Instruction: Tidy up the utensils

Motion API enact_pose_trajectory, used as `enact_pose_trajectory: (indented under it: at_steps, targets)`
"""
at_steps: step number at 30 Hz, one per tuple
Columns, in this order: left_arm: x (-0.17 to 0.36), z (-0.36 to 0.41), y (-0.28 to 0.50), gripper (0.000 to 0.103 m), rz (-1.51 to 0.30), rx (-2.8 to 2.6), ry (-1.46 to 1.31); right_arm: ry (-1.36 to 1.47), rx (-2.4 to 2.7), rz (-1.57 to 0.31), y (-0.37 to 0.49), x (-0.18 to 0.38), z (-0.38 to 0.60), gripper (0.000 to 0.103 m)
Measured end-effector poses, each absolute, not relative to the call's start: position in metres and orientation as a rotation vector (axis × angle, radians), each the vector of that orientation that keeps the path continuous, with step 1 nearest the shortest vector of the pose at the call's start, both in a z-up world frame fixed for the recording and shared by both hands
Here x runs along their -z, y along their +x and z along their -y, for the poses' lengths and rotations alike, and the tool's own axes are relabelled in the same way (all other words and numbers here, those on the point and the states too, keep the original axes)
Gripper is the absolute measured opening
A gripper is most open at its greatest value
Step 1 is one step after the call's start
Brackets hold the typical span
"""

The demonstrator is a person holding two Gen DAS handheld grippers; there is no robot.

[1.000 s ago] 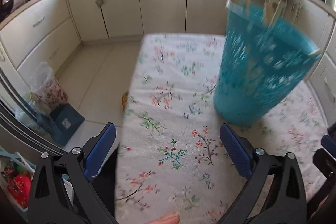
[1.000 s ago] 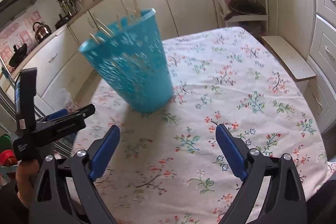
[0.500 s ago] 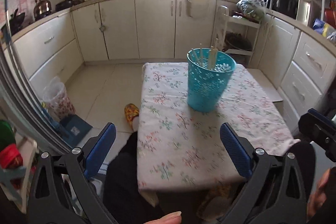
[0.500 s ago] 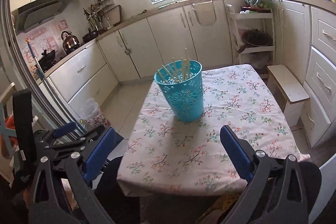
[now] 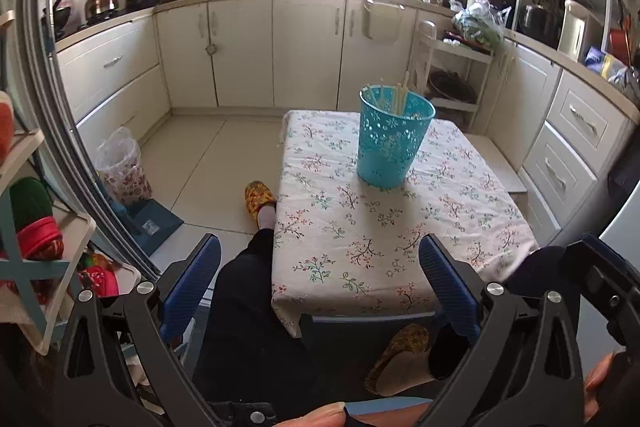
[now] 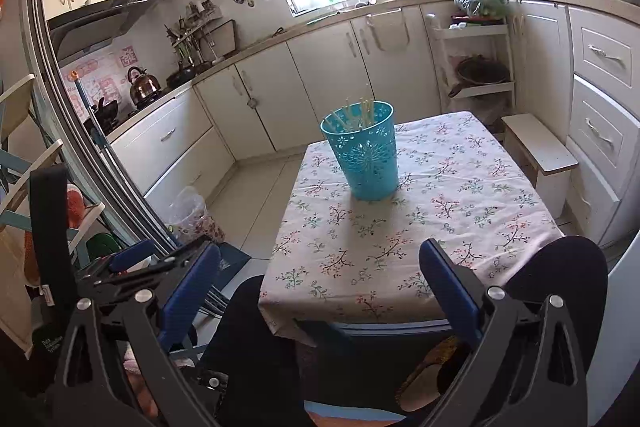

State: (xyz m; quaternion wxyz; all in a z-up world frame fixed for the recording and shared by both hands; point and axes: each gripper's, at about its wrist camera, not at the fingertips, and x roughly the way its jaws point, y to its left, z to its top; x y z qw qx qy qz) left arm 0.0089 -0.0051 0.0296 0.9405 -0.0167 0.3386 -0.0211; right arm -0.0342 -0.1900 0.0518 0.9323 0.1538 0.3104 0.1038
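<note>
A turquoise perforated bin (image 5: 392, 139) (image 6: 365, 155) stands upright on a small table with a floral cloth (image 5: 400, 239) (image 6: 440, 203). Several pale chopsticks (image 5: 394, 95) (image 6: 356, 113) stick up out of it. My left gripper (image 5: 320, 287) is far back from the table, above the seated person's knees, wide open with nothing between its blue pads. My right gripper (image 6: 320, 291) is likewise held back and wide open, empty. The left gripper also shows at the lower left of the right wrist view (image 6: 132, 259).
The person's dark-trousered legs (image 5: 248, 307) and yellow slippers (image 5: 258, 197) flank the table's near edge. A white stool (image 6: 540, 155) stands right of the table, a lined bin (image 5: 122, 167) and blue dustpan (image 5: 156, 223) on the floor at left. Kitchen cabinets ring the room.
Both grippers have pulled far back and up from the bin, which went from close and blurred to small and upright on the table. Both stay open.
</note>
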Motion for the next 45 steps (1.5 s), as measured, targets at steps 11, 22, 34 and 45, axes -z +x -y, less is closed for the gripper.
enact_pose_trajectory:
  at_steps: [11, 22, 34, 45]
  targets:
    - [-0.043, -0.005, -0.007, 0.095, -0.627, 0.013, -0.049, 0.269, -0.229, -0.602, -0.045, -0.058, 0.182, 0.095]
    - [-0.043, 0.0, -0.008, 0.095, -0.623, 0.005, -0.036, 0.245, -0.225, -0.607, -0.048, -0.055, 0.179, 0.096]
    - [-0.045, 0.003, -0.012, 0.095, -0.613, 0.002, -0.03, 0.207, -0.215, -0.583, -0.055, -0.06, 0.171, 0.095]
    - [-0.045, 0.005, -0.012, 0.095, -0.618, -0.003, -0.02, 0.199, -0.214, -0.589, -0.053, -0.058, 0.172, 0.096]
